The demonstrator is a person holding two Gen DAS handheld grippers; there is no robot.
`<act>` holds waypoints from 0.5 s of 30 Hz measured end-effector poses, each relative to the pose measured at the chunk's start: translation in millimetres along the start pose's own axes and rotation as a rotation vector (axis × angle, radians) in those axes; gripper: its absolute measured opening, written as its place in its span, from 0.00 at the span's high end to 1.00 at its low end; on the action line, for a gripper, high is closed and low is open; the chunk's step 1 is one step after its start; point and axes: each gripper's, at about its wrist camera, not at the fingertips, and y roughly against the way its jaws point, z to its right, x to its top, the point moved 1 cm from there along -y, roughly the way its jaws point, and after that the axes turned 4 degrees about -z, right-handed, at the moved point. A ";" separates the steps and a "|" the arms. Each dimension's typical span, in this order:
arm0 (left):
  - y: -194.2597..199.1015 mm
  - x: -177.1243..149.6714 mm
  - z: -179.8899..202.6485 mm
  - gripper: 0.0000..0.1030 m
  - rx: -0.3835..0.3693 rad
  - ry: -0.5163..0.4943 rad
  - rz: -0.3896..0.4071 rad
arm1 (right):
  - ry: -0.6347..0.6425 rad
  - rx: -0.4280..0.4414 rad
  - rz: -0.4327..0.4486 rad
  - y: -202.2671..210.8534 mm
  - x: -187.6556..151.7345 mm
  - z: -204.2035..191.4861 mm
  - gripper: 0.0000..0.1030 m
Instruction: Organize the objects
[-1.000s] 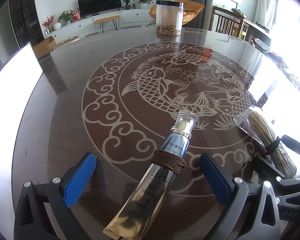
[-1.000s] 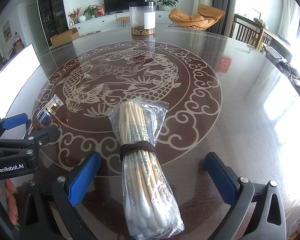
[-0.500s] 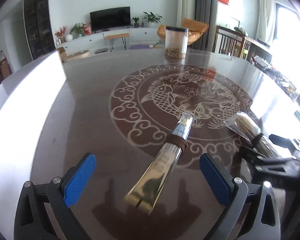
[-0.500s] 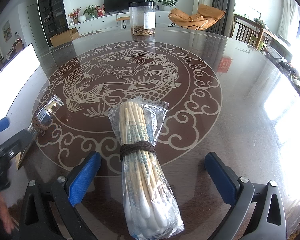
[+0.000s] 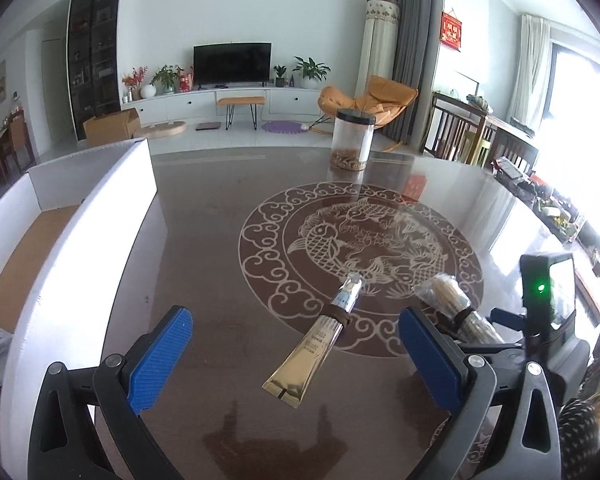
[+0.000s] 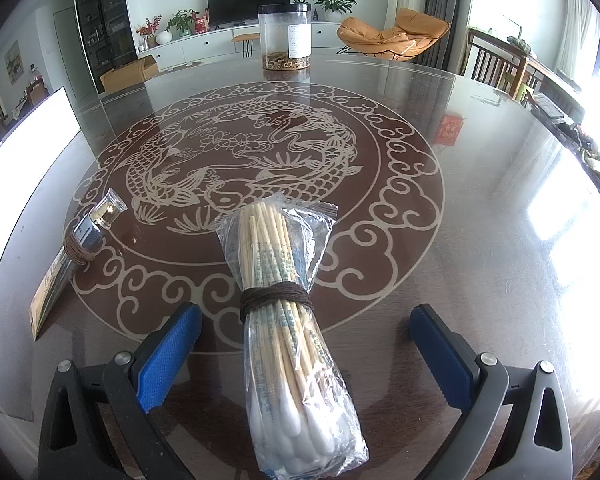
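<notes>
A gold and silver cosmetic tube [image 5: 325, 335] with a brown band lies on the dark round table [image 5: 204, 248]; it also shows in the right wrist view [image 6: 73, 251]. My left gripper [image 5: 296, 350] is open, raised above and behind the tube, touching nothing. A plastic bag of cotton swabs [image 6: 290, 320] tied with brown cord lies between the open fingers of my right gripper [image 6: 304, 354]; the bag also shows in the left wrist view [image 5: 454, 306]. The right gripper's body [image 5: 548, 320] shows at the right in the left wrist view.
A white open cardboard box [image 5: 72, 240] stands at the table's left edge, and also shows in the right wrist view [image 6: 32, 136]. A clear jar with a black lid [image 5: 351, 140] stands at the far side, also in the right wrist view [image 6: 286, 36]. Chairs and a living room lie beyond.
My left gripper has lifted and pulled back from the tube, so the white box comes into view. The tube stays on the table. The right gripper and the swab bag have not moved.
</notes>
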 end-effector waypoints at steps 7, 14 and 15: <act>11.8 5.4 8.1 0.00 0.009 -0.029 0.025 | 0.000 0.000 0.000 0.0 -0.1 0.0 0.00; 20.4 7.9 10.0 0.00 0.005 -0.028 0.035 | 0.000 0.000 0.000 -0.2 -0.5 0.1 0.00; 22.0 8.6 9.7 0.00 0.004 -0.025 0.040 | 0.000 0.000 0.000 -0.1 -0.2 0.0 0.00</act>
